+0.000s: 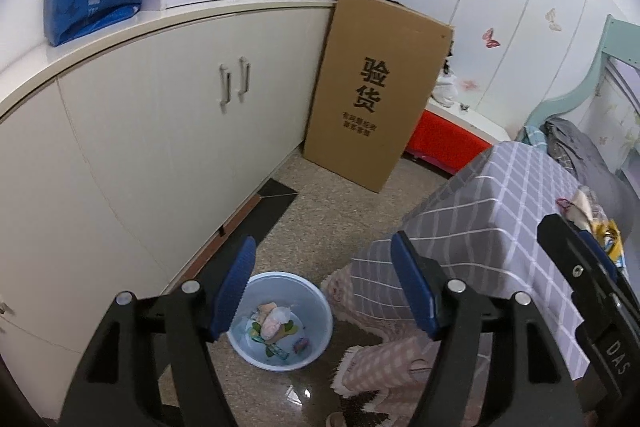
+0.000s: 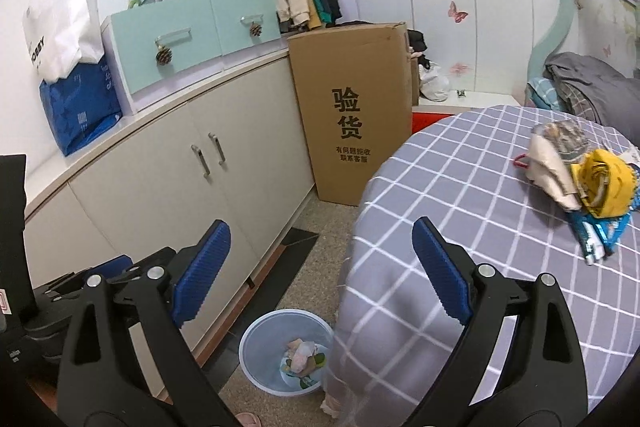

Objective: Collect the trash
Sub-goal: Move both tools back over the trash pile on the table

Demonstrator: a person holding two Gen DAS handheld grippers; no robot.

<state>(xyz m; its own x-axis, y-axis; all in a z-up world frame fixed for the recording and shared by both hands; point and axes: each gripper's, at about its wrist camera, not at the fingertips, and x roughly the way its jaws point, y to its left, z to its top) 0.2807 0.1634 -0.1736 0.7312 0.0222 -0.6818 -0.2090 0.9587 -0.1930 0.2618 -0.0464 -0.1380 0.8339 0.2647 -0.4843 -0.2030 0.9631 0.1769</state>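
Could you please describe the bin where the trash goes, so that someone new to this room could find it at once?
Start at the round table with the grey checked cloth. On the floor at its foot, toward the long cream cabinet, stands a pale blue plastic basin. It is the only round open container on the floor, already holding crumpled wrappers, unlike the tall cardboard box farther back.

The left gripper (image 1: 323,285) is showing matte black triangular arms with cut-out windows, silver round pivot screws and ribbed blue pads (image 1: 236,287). The right gripper (image 2: 321,275) is wearing the same black frame, silver screws and blue ribbed pads (image 2: 438,269). From the left wrist view, its black side is bearing white lettering, seemingly "DAS", plus one small screw.
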